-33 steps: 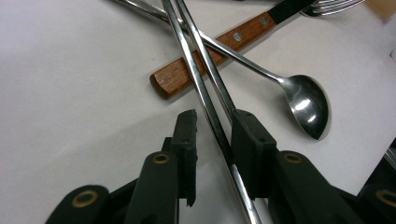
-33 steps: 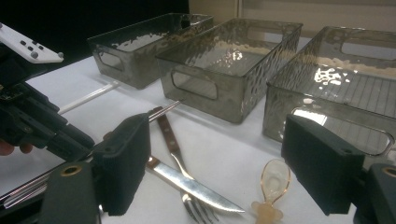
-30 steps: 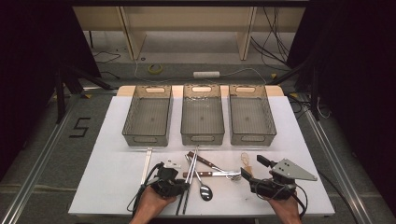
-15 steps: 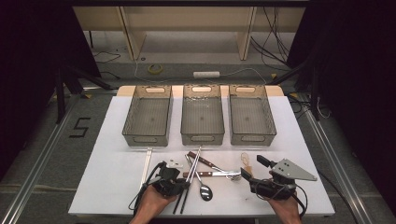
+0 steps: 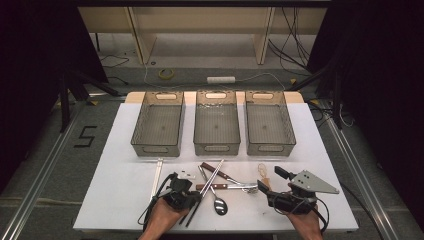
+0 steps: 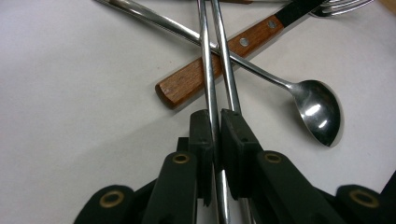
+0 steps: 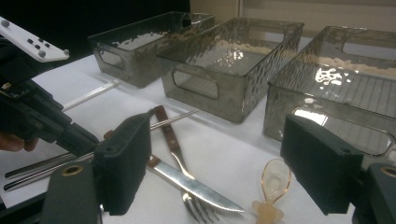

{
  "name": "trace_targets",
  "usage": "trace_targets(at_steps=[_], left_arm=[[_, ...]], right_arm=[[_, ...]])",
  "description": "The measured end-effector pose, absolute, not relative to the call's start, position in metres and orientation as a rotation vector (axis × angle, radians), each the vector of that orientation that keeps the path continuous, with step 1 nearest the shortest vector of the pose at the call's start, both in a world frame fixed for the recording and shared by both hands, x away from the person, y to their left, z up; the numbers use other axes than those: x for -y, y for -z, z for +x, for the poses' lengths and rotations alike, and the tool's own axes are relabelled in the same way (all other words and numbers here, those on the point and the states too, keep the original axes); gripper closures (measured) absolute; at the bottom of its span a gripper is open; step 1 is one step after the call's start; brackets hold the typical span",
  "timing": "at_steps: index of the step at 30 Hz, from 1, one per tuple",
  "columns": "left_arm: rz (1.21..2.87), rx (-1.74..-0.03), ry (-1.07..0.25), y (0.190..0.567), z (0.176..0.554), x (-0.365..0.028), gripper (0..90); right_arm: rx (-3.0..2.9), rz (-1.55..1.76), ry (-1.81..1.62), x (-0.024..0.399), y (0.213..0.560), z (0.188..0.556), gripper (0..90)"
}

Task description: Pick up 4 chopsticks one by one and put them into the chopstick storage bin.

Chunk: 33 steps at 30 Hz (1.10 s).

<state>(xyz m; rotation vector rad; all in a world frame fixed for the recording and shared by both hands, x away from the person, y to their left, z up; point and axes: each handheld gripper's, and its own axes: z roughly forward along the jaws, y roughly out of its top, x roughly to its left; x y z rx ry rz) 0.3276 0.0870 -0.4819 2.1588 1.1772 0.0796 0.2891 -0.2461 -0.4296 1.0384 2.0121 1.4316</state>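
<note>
A pair of metal chopsticks [image 5: 210, 184] lies slantwise across the cutlery pile at the table's near edge. My left gripper [image 5: 195, 197] has just been closing and is now shut on the chopsticks [image 6: 208, 60]. In the left gripper view [image 6: 216, 116] one rod is pinched between the pads and the other runs under the right jaw. My right gripper [image 5: 271, 181] hovers open at the near right. Its jaws [image 7: 217, 123] stand wide apart with nothing between them, above a steak knife [image 7: 196, 184] and a fork [image 7: 198, 210].
Three smoky plastic bins [image 5: 154, 149] [image 5: 216, 148] [image 5: 270, 148] stand in a row beyond the cutlery. A steel spoon [image 6: 317, 112], a wooden-handled knife [image 6: 210, 70] and a clear plastic spoon [image 7: 275, 179] lie nearby. A white stick [image 5: 156, 175] lies at the left.
</note>
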Motion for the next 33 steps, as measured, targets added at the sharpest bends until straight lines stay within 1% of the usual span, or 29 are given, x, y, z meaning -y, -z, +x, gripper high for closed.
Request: trace_targets(at_steps=[7,18,33], left_arm=[[2.156,-1.174,-0.065,0.482,0.327,-0.086,84.1],[2.156,-1.128,-0.086,0.478,0.326,-0.088,84.7],[2.118,-1.051,-0.111,0.462,0.325,-0.093,84.8]], right_arm=[[-2.015,1.035,-1.433,0.246,0.430,0.289,25.6],[-2.011,1.032,-1.441,0.247,0.429,0.289,25.6],[-2.005,1.037,-1.443,0.248,0.429,0.289,25.5]])
